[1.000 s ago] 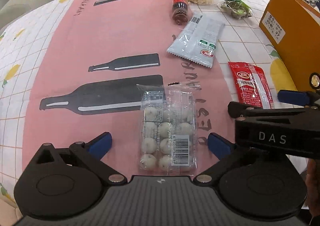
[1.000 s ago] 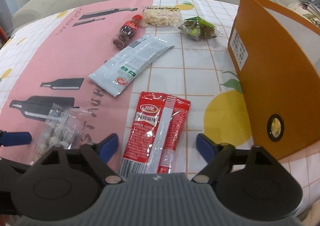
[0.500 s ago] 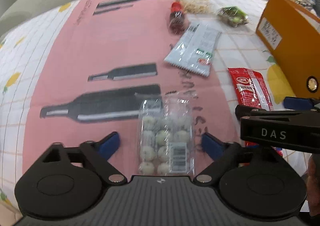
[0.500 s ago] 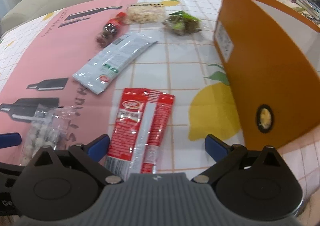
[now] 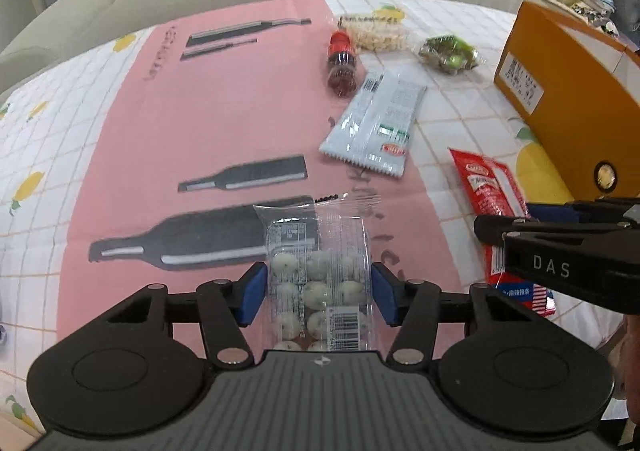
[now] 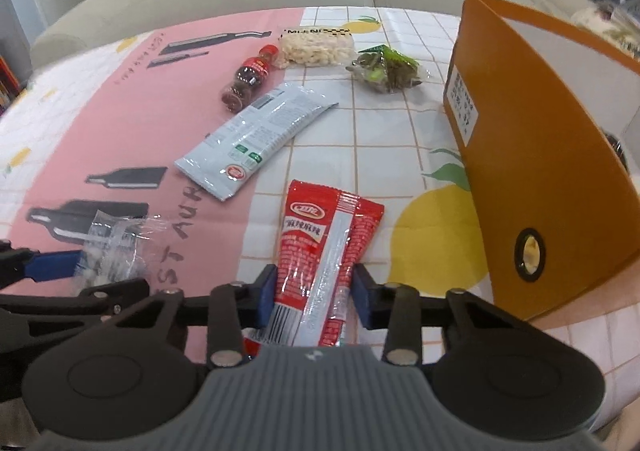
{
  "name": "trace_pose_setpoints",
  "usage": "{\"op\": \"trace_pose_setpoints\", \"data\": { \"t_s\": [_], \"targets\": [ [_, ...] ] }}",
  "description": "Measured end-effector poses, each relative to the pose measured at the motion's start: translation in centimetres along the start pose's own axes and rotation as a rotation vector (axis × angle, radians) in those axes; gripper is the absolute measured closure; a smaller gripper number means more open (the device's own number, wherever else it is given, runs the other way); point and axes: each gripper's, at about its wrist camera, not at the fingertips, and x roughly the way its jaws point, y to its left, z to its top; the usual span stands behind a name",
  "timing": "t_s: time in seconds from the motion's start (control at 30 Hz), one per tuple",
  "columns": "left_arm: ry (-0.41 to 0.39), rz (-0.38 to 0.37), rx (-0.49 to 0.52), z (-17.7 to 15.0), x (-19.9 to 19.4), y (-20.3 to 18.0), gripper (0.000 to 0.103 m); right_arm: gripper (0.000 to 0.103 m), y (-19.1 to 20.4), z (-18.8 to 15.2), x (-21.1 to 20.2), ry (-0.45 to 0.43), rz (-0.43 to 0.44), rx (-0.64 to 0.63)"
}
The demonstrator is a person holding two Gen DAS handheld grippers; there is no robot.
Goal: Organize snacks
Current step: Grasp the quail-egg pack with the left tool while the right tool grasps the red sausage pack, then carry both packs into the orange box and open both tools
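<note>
Both grippers' jaws are just closing in: the left gripper (image 5: 318, 293) is clamping the clear pack of white balls (image 5: 318, 283), the right gripper (image 6: 314, 297) the red packet (image 6: 324, 247) lying beside the orange box (image 6: 560, 179), likely readying both for boxing.

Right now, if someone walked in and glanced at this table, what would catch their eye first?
Probably the two grippers, whose jaws have just been closing: the left gripper pinches a clear bag of white candies on the pink cloth, and the right gripper pinches a red snack packet. Next, the big orange box standing at the right.
</note>
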Motion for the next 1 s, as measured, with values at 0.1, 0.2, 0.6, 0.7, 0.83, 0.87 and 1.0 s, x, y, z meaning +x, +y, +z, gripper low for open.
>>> {"op": "trace_pose_setpoints", "data": {
  "t_s": [0.1,0.2,0.6,0.7,0.83,0.87,1.0],
  "targets": [
    [-0.019,-0.013,-0.018,0.9,-1.4,0.0,0.041,0.069,-0.4,0.3,-0.8,-0.007,0.021,0.016],
    [-0.033,-0.022,-0.029,1.9,-2.9,-0.1,0.041,0.069,-0.5,0.7,-2.4,-0.043,0.049,0.005],
    [-0.110,-0.065,-0.020,4.5,-7.5,-2.0,0.044,0.070,-2.7,1.2,-9.0,-0.125,0.127,-0.012],
    [-0.141,-0.068,0.002,4.8,-8.7,-2.8,0.044,0.070,-3.3,0.8,-10.1,-0.143,0.130,0.004],
    [-0.180,-0.076,0.046,5.7,-10.6,-4.2,0.044,0.070,-4.3,0.8,-12.0,-0.184,0.145,0.019],
    [-0.189,-0.083,0.054,6.1,-11.1,-4.6,0.044,0.070,-4.7,0.9,-12.5,-0.195,0.148,0.024],
    [-0.218,-0.134,0.088,8.0,-12.8,-6.4,0.044,0.070,-6.8,2.2,-14.9,-0.248,0.164,0.060]
  ]
}}
